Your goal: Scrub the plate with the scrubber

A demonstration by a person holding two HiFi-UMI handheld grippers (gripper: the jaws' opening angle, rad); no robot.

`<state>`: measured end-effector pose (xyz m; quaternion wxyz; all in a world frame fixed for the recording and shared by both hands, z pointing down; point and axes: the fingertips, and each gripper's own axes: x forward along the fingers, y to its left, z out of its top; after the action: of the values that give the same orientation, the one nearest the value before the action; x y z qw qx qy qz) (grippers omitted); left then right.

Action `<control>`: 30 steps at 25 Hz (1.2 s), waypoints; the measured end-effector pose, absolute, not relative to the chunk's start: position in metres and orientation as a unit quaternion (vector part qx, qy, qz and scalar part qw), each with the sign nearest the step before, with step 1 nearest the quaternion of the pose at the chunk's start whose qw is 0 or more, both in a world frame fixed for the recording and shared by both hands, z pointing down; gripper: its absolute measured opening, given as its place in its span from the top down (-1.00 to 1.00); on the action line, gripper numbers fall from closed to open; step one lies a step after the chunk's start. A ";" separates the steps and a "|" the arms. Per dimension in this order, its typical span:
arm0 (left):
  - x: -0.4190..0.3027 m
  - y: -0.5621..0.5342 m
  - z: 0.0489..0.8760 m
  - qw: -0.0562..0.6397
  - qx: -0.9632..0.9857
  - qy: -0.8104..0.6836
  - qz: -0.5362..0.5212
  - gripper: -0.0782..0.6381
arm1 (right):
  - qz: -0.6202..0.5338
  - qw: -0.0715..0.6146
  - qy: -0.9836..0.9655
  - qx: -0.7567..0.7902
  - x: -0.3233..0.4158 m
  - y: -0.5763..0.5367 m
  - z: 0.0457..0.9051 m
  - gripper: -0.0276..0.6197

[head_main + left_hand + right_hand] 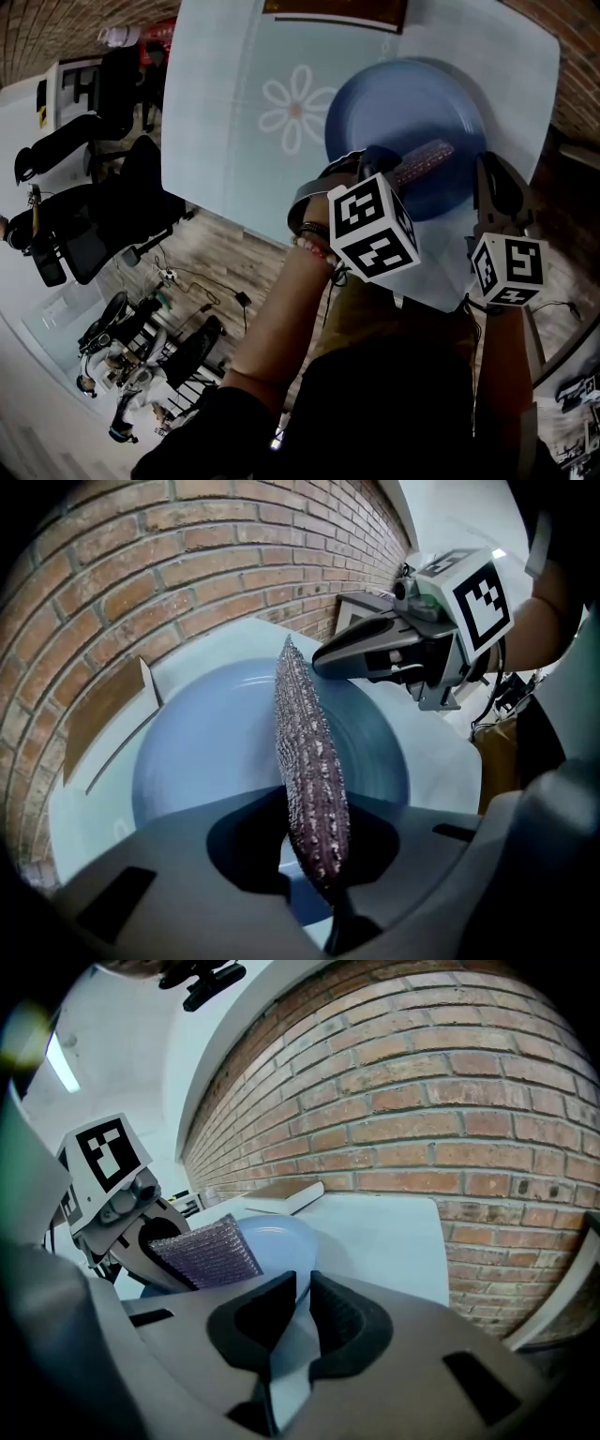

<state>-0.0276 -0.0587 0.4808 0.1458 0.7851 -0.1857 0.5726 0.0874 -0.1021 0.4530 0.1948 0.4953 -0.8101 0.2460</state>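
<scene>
1 plate (403, 108), 1 scrubber (424, 161), 1 book (336, 11), 1 table (216, 112), 2 tools: left tool (323, 855), right tool (302, 1312).

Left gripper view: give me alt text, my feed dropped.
The left gripper is shut on a purple scrubber, held edge-on over the blue plate. The right gripper meets the plate's far rim, before a brick wall.

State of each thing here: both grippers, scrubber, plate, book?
Left gripper: shut on the scrubber.
Right gripper: shut on the plate's rim.
Scrubber: held edge-on over the plate; contact unclear.
Plate: right side up on the table, nothing lying in it.
Book: closed, lying flat at the table's far edge.
</scene>
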 end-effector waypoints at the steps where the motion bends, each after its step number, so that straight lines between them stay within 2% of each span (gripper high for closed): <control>1: -0.025 -0.060 0.481 0.147 0.787 -0.191 0.568 0.58 | 0.246 0.195 -0.810 0.495 0.088 -0.102 0.453 0.71; 8: -0.021 -0.061 0.477 0.128 0.802 -0.210 0.545 0.58 | 0.252 0.194 -0.807 0.497 0.088 -0.101 0.453 0.71; 17: -0.014 -0.067 0.444 0.153 0.836 -0.283 0.446 0.58 | 0.230 0.207 -0.791 0.527 0.105 -0.104 0.438 0.71; 24: -0.019 -0.085 0.390 0.155 0.851 -0.328 0.379 0.58 | 0.207 0.197 -0.796 0.534 0.103 -0.111 0.396 0.71; 30: -0.021 -0.086 0.340 0.128 0.863 -0.342 0.349 0.57 | 0.174 0.177 -0.813 0.527 0.086 -0.116 0.338 0.71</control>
<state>-0.0207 -0.0864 0.3403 0.1279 0.8629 -0.3420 0.3493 0.0858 -0.1164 0.3379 0.1765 0.5273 -0.8128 0.1738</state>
